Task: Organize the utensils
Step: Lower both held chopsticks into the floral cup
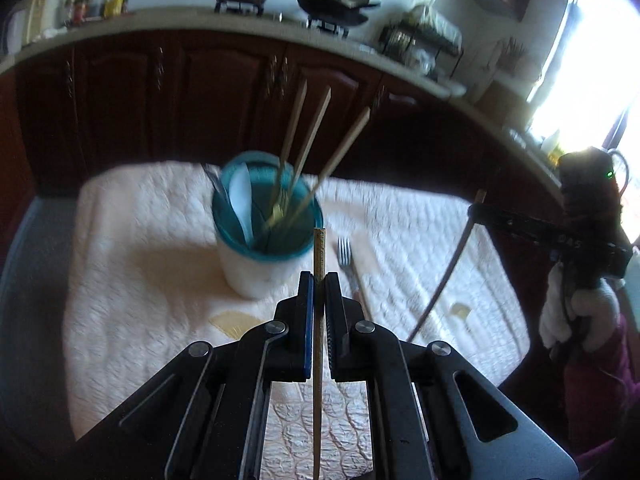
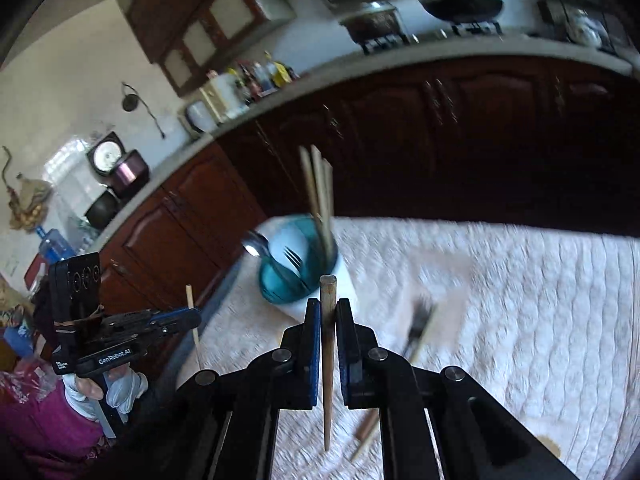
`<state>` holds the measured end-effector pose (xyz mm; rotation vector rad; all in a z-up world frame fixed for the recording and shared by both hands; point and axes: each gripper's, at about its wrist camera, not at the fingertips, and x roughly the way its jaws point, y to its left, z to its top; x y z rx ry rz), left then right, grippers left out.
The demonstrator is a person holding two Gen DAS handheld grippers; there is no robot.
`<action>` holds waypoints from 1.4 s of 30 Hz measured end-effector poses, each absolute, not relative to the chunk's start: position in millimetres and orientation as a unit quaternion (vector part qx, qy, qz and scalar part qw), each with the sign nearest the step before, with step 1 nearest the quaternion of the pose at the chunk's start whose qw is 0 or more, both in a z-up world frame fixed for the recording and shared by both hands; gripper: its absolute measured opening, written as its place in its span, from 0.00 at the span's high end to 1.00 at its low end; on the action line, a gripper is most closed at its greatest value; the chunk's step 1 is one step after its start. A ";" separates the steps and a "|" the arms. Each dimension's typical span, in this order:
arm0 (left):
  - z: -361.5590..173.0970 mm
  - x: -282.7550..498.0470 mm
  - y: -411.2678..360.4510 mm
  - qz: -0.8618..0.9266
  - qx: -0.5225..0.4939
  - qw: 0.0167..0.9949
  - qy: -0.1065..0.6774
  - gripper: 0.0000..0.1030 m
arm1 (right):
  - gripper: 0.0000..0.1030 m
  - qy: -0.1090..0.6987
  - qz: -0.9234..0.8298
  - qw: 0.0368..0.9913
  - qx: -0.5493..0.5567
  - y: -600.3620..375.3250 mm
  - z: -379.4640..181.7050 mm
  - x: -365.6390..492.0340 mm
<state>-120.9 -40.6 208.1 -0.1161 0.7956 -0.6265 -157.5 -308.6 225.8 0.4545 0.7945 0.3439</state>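
Wooden chopsticks, one clamped in each gripper above the quilted cloth.

The left gripper (image 1: 319,280) is closed on a pale chopstick (image 1: 319,256); the right gripper (image 2: 328,308) is closed on a darker chopstick (image 2: 328,344). At frame centre stands the teal-rimmed cup (image 1: 256,268) (chopsticks, fork, spoon inside); a fork (image 1: 346,254) lies on the cloth (image 1: 132,240) just right of it.

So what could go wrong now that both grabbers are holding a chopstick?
1. The cup already holds three chopsticks leaning out, plus a fork and spoon. Poking another stick in might bump them or tip the cup.
2. The left gripper pinches its light chopstick near one end, and the right gripper does the same with its dark chopstick. A thin stick held like that could swing or slip.
3. A fork lies beside the cup, so a dropped stick may land on it.
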 end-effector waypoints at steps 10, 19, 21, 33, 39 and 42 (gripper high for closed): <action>295.1 -88.7 -16.8 -0.232 -0.093 0.935 0.252 0.96 | 0.93 0.304 0.152 0.923 0.182 -292.8 298.0 -106.2; 284.6 -29.1 -42.6 -0.172 -0.085 0.961 0.197 0.96 | 0.93 0.284 0.126 0.941 0.134 -268.1 308.8 -46.7; 277.7 -17.2 -47.2 -0.162 -0.081 0.965 0.189 0.96 | 0.93 0.285 0.125 0.941 0.132 -265.6 301.6 -36.7; 226.6 2.7 -70.0 -0.135 -0.046 0.973 0.184 0.96 | 0.93 0.336 0.138 0.922 0.137 -248.7 239.3 -14.3; 204.7 -7.3 -68.0 -0.142 -0.040 0.965 0.216 0.96 | 0.93 0.371 0.145 0.906 0.143 -243.5 205.0 -13.8; 196.1 -9.0 -67.5 -0.141 -0.040 0.961 0.233 0.96 | 0.93 0.381 0.140 0.901 0.152 -246.3 194.0 -10.7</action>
